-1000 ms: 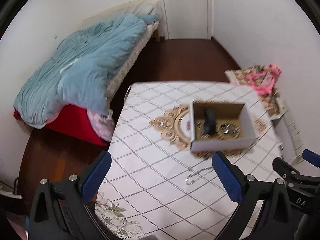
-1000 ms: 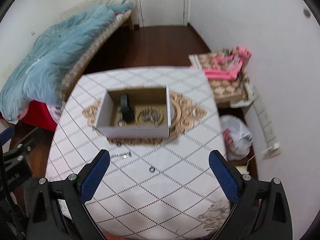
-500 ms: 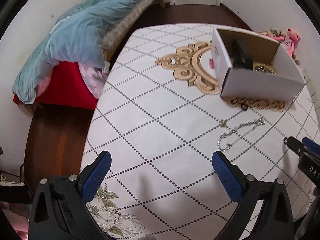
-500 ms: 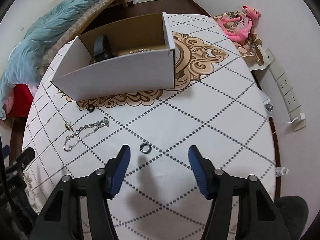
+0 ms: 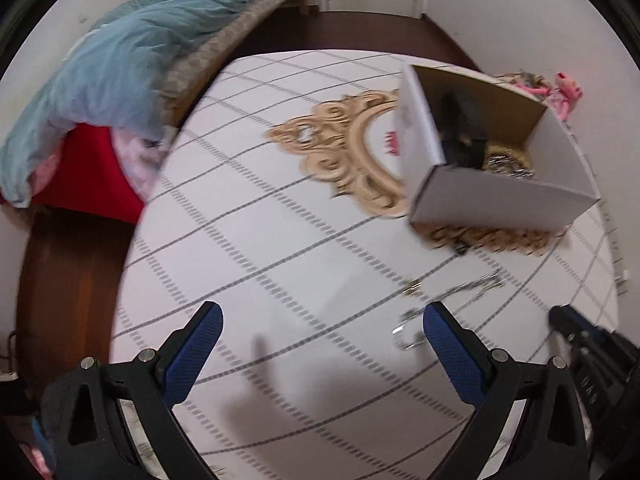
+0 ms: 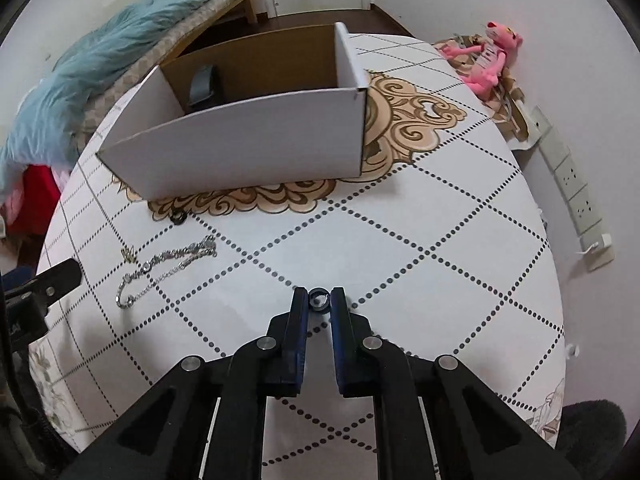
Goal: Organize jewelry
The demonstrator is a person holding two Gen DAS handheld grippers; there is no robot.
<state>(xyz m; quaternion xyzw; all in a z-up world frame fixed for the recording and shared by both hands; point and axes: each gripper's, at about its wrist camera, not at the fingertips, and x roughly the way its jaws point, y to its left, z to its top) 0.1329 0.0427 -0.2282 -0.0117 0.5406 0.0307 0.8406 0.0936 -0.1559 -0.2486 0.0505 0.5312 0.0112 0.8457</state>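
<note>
A small dark ring point(image 6: 319, 292) lies on the white patterned table point(image 6: 440, 240), and my right gripper point(image 6: 319, 303) is shut on it, a pad pressing each side. A silver chain bracelet point(image 6: 168, 266) lies to the left of it. In the left wrist view that bracelet point(image 5: 460, 292) sits just beyond the right fingertip of my left gripper point(image 5: 320, 320), which is open and holds nothing. A second dark ring point(image 6: 177, 217) rests in front of the open white cardboard box point(image 6: 240, 152). The box holds a black strap point(image 6: 204, 84) and more jewelry point(image 5: 504, 162).
A small charm point(image 6: 129, 255) lies at the bracelet's left end. A bed with a light-blue quilt point(image 5: 120, 72) stands beyond the table's left side. A pink plush toy point(image 6: 488, 60) and a power strip point(image 6: 568, 176) are off the table's right edge.
Both grippers have come down close to the table. The right jaws went from wide open to shut around the small dark ring. The left jaws stayed open.
</note>
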